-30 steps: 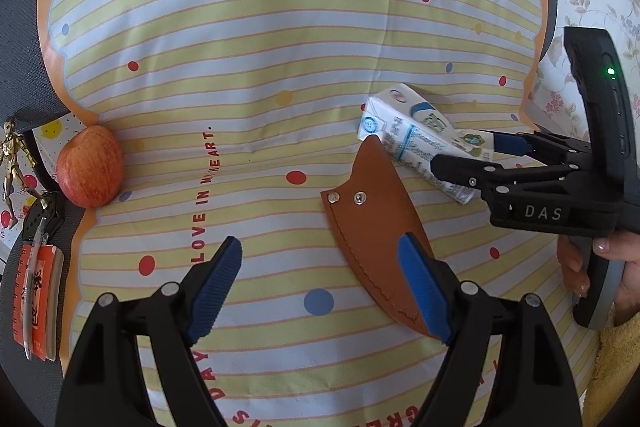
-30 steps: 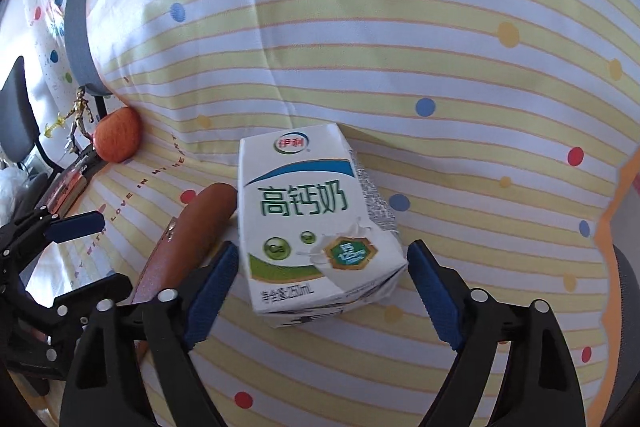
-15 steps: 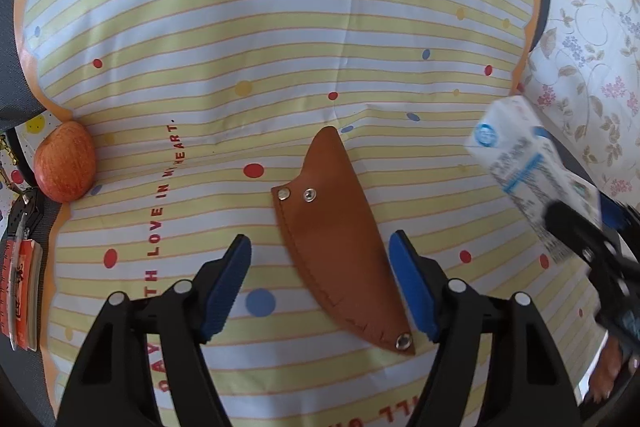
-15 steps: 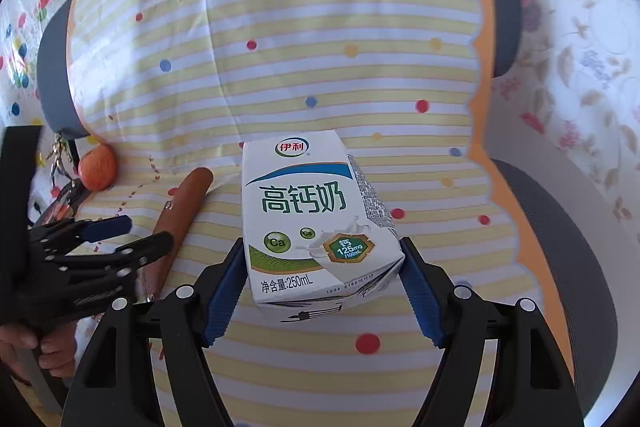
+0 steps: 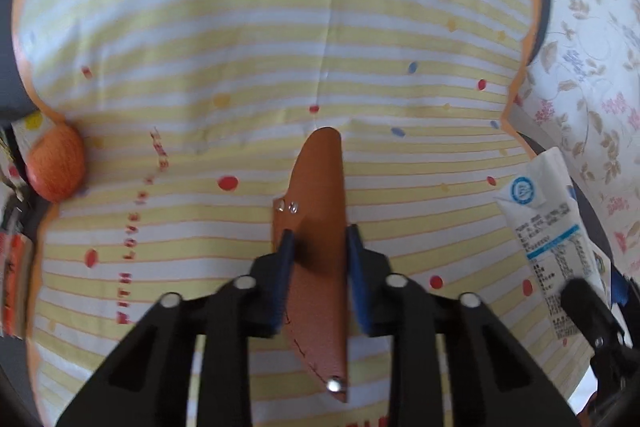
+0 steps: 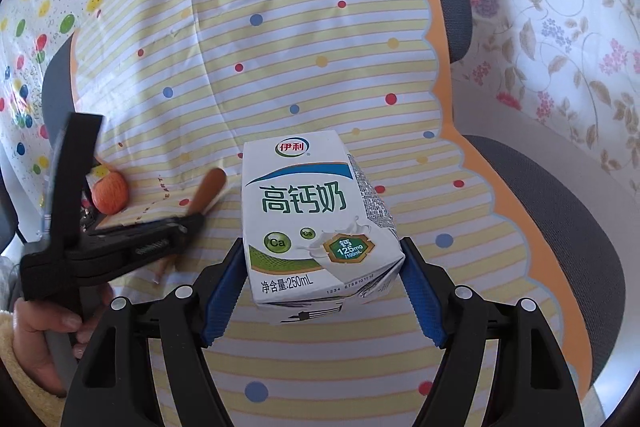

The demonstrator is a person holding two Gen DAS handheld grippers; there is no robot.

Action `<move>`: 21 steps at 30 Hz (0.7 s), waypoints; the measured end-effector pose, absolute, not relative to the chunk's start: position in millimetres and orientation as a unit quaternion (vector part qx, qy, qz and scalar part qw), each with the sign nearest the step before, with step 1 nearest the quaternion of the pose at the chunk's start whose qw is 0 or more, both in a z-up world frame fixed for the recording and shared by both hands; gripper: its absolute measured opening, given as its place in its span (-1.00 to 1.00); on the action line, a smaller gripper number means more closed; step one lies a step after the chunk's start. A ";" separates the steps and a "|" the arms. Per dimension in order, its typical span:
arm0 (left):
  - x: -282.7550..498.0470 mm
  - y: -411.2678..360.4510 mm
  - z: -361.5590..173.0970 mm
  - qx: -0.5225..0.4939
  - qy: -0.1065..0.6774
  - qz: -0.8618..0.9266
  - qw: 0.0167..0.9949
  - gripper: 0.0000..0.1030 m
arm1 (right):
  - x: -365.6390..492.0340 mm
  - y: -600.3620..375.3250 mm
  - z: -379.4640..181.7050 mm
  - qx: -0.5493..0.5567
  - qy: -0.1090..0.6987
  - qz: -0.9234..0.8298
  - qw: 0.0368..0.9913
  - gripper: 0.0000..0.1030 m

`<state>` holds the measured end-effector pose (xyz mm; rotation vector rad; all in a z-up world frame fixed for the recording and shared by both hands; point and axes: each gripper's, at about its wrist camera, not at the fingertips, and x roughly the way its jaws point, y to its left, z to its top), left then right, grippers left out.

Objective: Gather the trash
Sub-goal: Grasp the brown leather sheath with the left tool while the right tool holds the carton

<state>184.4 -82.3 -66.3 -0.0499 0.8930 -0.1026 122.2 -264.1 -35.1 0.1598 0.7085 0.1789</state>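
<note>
1. Brown leather sheath [image 5: 320,227] sits pinched between the blue pads of the left tool [image 5: 318,267], its rounded tip pointing toward the far edge of the desk.
2. Striped yellow-and-white cloth [image 5: 240,47] with coloured dots covers the desk under the sheath.
3. White milk carton [image 6: 316,219] is clamped at its lower end between the pads of the right tool [image 6: 322,291], held upright above the cloth, printed face to the camera.
4. From the left wrist view the same carton [image 5: 548,227] shows near the right edge of the desk.
5. An apple [image 5: 56,163] rests at the left edge of the cloth, well apart from the sheath.
6. Floral fabric [image 6: 560,7] lies beyond the right edge.
</note>
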 end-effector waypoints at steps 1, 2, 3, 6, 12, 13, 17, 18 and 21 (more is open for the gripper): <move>174.2 -81.3 -60.8 -0.025 0.421 -0.060 0.905 -0.68 | 119.1 -265.3 -34.6 0.079 0.346 0.086 0.931 0.44; 166.3 -80.6 -57.4 -0.025 0.417 -0.071 0.906 -0.70 | 115.5 -266.3 -33.9 0.078 0.347 0.085 0.931 0.44; 158.9 -80.6 -56.3 -0.019 0.415 -0.081 0.906 -0.70 | 112.1 -267.0 -33.5 0.076 0.348 0.082 0.931 0.44; 146.9 -63.0 -59.5 -0.037 0.430 -0.078 0.898 -0.64 | 101.8 -270.1 -32.6 0.077 0.352 0.074 0.930 0.44; 142.0 -36.1 -70.9 -0.080 0.465 -0.077 0.879 -0.35 | 82.3 -275.0 -30.3 0.086 0.348 0.070 0.931 0.44; 140.1 -35.8 -70.1 -0.077 0.462 -0.073 0.881 -0.34 | 81.3 -274.8 -30.0 0.088 0.347 0.068 0.931 0.44; 146.5 -39.4 -71.6 -0.058 0.456 -0.064 0.886 -0.33 | 79.9 -274.0 -28.9 0.088 0.346 0.070 0.931 0.44; 149.6 -37.5 -72.6 -0.064 0.456 -0.063 0.886 -0.33 | 79.3 -273.7 -28.6 0.087 0.346 0.072 0.931 0.44; 158.5 -31.1 -73.1 -0.093 0.451 -0.065 0.885 -0.51 | 77.6 -273.2 -28.0 0.086 0.344 0.076 0.932 0.44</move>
